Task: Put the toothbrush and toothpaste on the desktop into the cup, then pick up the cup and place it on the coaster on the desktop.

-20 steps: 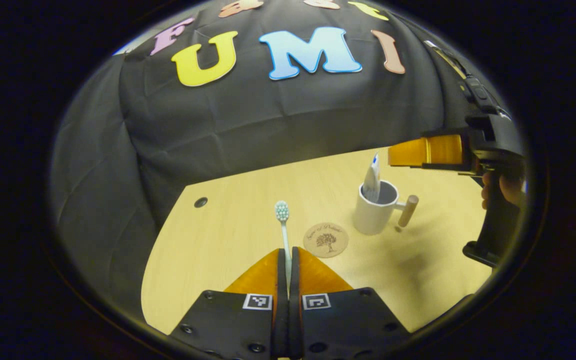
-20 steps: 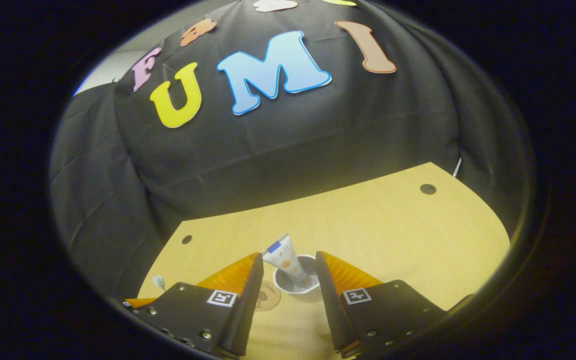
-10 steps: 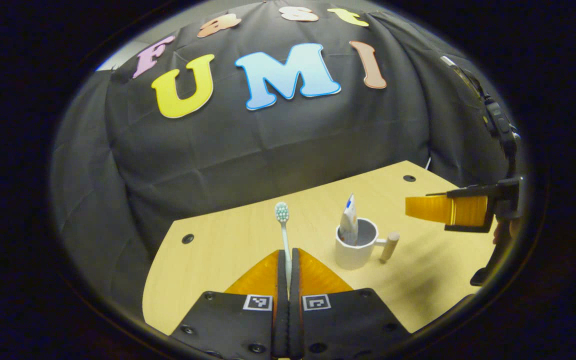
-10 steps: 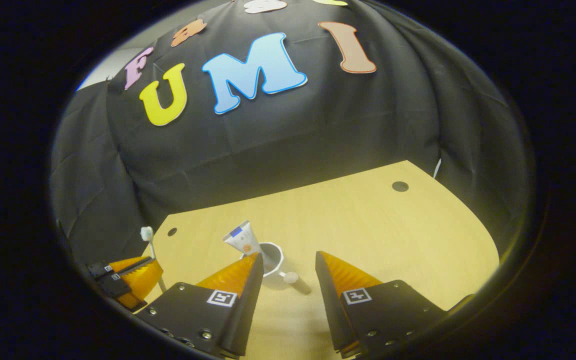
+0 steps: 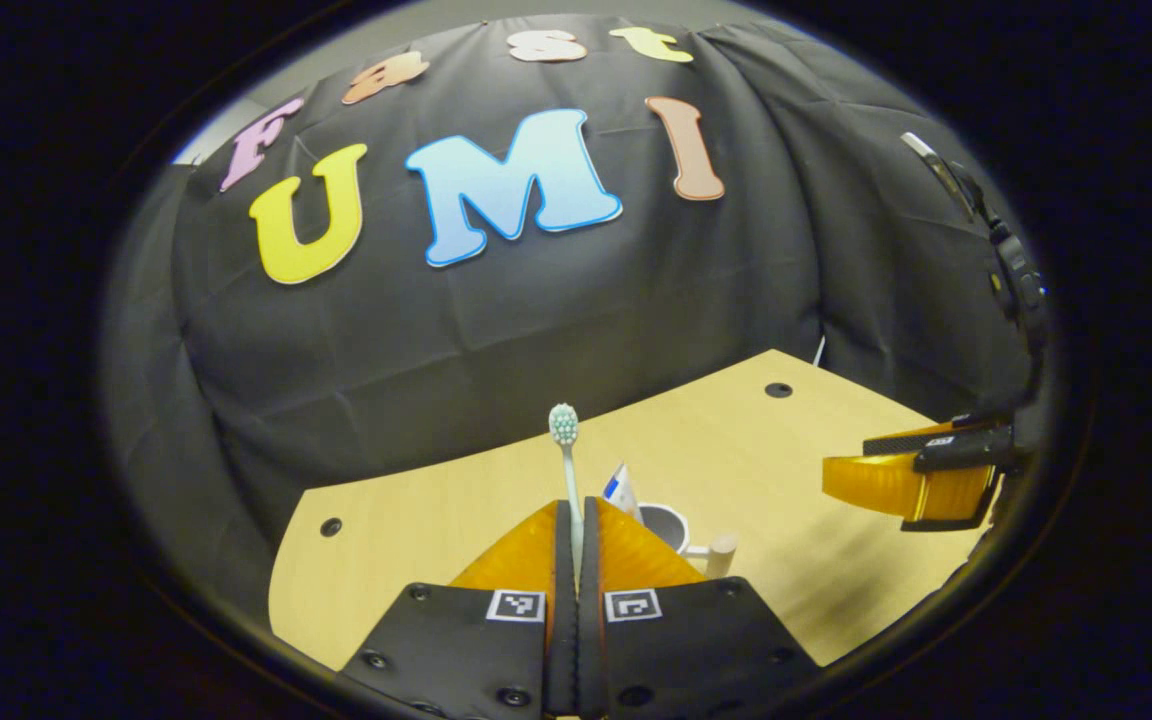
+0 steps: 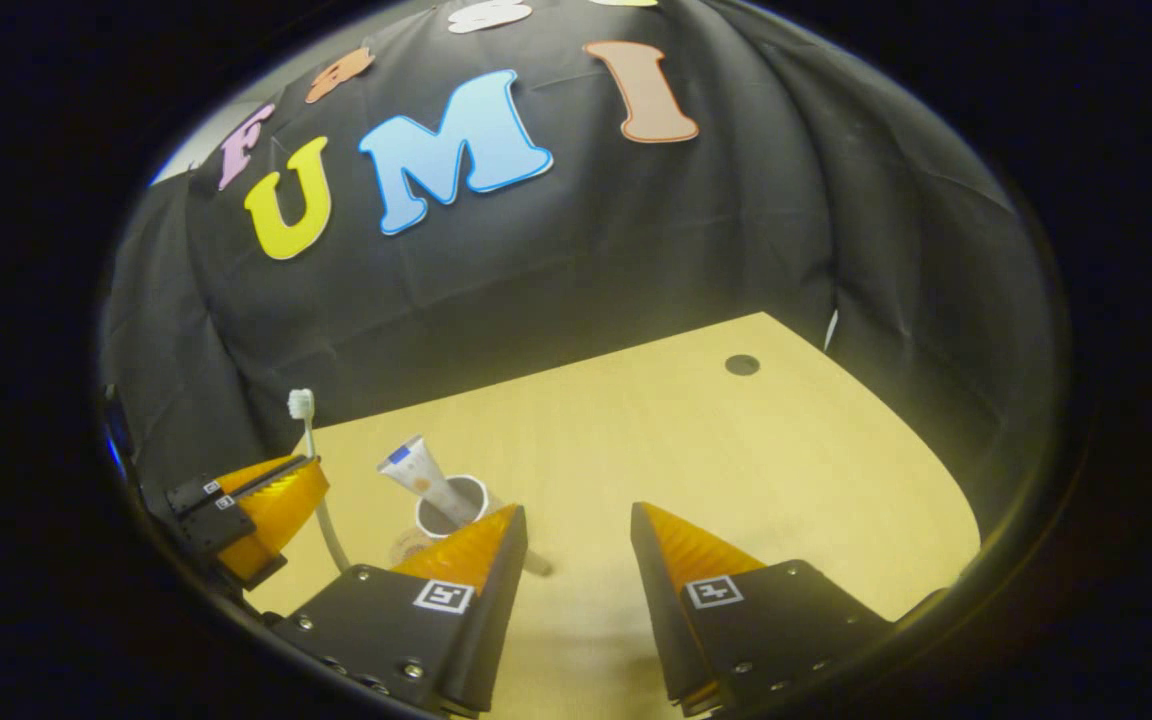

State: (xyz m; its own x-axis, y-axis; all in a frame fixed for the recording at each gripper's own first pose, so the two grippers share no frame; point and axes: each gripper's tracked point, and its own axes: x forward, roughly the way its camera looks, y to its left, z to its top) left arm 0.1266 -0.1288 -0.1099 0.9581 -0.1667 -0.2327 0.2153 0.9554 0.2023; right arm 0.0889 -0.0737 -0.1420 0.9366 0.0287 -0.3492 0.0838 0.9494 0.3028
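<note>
My left gripper (image 5: 576,503) is shut on a white toothbrush (image 5: 567,465) that stands upright, its bristle head well above the fingertips. Just right of these fingers and partly behind them stands the white cup (image 5: 673,524), its wooden handle knob (image 5: 721,548) pointing right, with the toothpaste tube (image 5: 621,488) leaning inside. In the right gripper view the cup (image 6: 451,502) with the toothpaste tube (image 6: 414,472) sits left of my right gripper (image 6: 576,525), which is open and holds nothing. A sliver of the round coaster (image 6: 402,547) shows beside the cup.
The pale wooden desktop (image 6: 756,470) has small dark holes (image 6: 741,364) near its corners and ends at the black cloth wall. The left gripper (image 6: 258,503) with the toothbrush (image 6: 302,408) hangs at the far left, and the right gripper (image 5: 911,480) hovers at the right.
The left gripper has carried the toothbrush closer to the cup, which now sits just beside its fingers. The right gripper has drawn back and to the right, away from the cup.
</note>
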